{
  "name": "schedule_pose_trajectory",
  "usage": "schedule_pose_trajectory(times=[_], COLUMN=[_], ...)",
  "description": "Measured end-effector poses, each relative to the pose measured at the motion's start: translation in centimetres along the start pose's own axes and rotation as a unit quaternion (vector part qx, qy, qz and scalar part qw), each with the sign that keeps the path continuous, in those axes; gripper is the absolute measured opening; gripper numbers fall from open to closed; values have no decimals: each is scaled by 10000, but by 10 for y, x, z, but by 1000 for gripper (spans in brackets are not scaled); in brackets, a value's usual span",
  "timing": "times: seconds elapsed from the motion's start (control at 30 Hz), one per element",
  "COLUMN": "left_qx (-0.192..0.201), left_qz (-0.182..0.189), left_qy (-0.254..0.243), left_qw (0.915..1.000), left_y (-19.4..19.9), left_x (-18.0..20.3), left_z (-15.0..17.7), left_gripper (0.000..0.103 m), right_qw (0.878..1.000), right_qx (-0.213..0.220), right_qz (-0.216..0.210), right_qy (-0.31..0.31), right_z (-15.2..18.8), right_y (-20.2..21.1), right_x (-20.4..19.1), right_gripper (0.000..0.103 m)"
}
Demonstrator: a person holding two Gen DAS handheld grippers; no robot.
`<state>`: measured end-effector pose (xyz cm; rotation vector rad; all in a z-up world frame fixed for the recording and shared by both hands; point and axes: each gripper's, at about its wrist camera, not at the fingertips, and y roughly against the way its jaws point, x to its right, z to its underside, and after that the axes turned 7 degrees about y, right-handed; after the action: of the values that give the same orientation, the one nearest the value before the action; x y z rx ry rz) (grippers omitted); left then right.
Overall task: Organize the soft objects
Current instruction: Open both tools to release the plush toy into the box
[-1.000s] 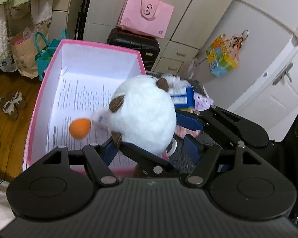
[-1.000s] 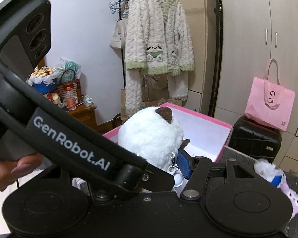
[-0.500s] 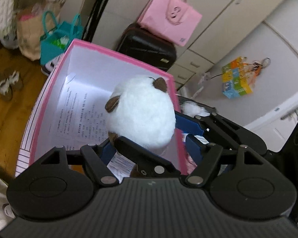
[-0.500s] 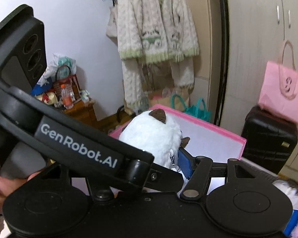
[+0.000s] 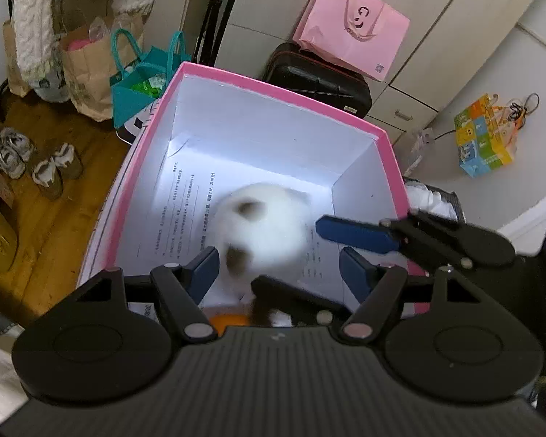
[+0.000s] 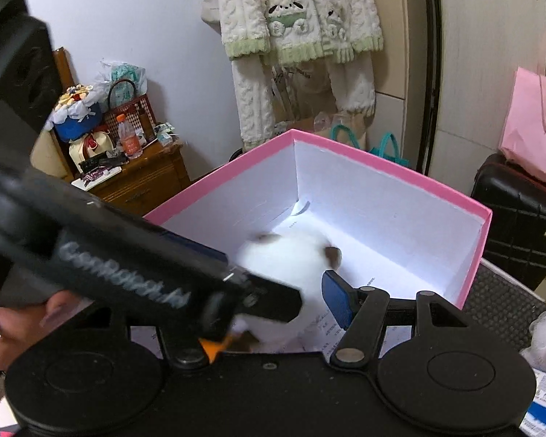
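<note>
With both pairs of blue-padded fingers spread apart and gripping nothing, the left gripper [image 5: 278, 267] and right gripper [image 6: 273, 302] hover over the pink-rimmed white cardboard box [image 5: 273, 83]. A round white plush toy with brown ears [image 5: 262, 225], blurred, sits mid-frame inside it. Judged light, soft and compressible; best pinched across its fluffy body.

Bedroom: wardrobe [image 5: 436, 36], hanging cardigan [image 6: 295, 18]
</note>
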<state>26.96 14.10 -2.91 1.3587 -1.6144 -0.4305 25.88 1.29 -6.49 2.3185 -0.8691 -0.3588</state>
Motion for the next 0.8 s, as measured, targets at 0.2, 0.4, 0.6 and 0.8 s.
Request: schedule_pose_trajectory(times=[0.2, 0.4, 0.6, 0.8], left_qx=[478, 761, 893, 899], left_qz=[-242, -392, -338, -152], left_qy=[-521, -972, -1320, -1693], left_qw=[9972, 9916, 9866, 9813], left_y=[30, 63, 92, 119], left_x=[11, 22, 39, 65], left_z=[18, 34, 51, 76], left_gripper=[73, 73, 73, 73], right_qw=[9994, 9983, 9969, 9959], right_qx=[-45, 6, 116, 268], right_qz=[197, 388, 535, 563], right_qy=[293, 434, 572, 652], right_z=[4, 8, 15, 30], right_y=[11, 37, 73, 119], right_x=[-17, -27, -38, -43], right_gripper=[68, 68, 68, 68])
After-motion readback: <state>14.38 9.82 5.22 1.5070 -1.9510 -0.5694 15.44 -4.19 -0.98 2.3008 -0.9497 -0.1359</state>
